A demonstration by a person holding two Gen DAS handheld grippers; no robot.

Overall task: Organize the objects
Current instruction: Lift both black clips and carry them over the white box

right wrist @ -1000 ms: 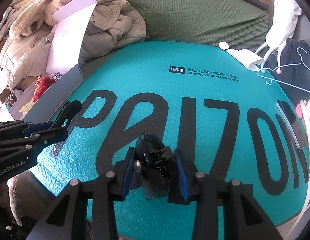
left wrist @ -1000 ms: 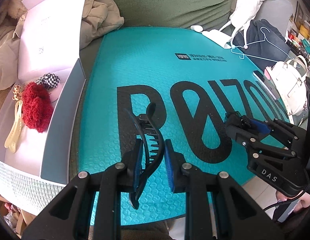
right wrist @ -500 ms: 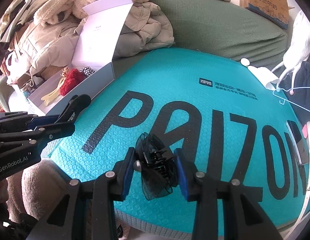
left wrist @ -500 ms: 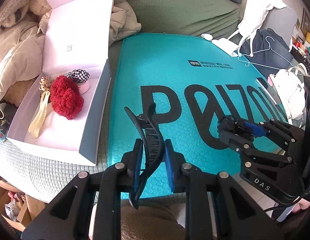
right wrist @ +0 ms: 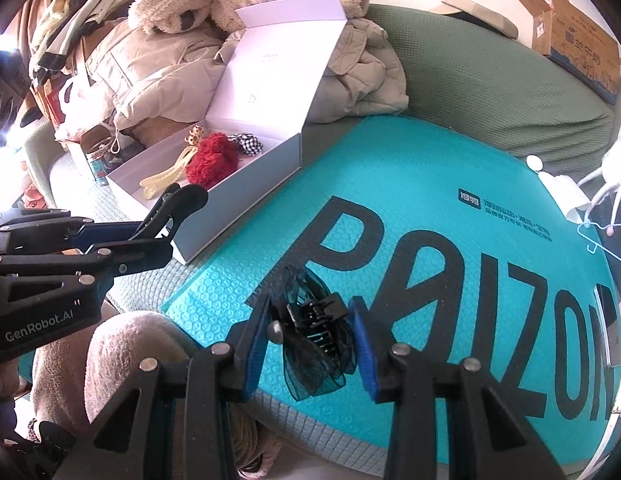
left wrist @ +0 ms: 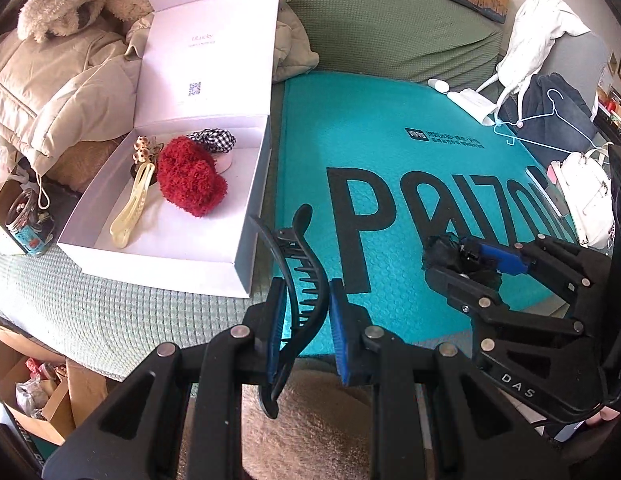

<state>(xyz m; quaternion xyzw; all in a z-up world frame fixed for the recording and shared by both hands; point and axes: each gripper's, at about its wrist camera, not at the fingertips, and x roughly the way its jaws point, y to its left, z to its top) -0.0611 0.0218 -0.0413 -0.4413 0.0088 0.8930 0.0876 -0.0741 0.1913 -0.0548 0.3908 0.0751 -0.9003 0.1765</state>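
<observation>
Left wrist view: left gripper (left wrist: 304,320) fingers clamp a black clip (left wrist: 300,280); right gripper (right wrist: 310,340) fingers pinch a mesh bow clip (right wrist: 314,328) beside the white box (left wrist: 246,216).

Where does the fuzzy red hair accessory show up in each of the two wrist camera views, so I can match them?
Left wrist view: the fuzzy red hair accessory lies left of centre, inside the open white box.
Right wrist view: it sits upper left, smaller, in the same box.
Shared landmark: the cream hair clip beside it, also seen in the right view.
</observation>
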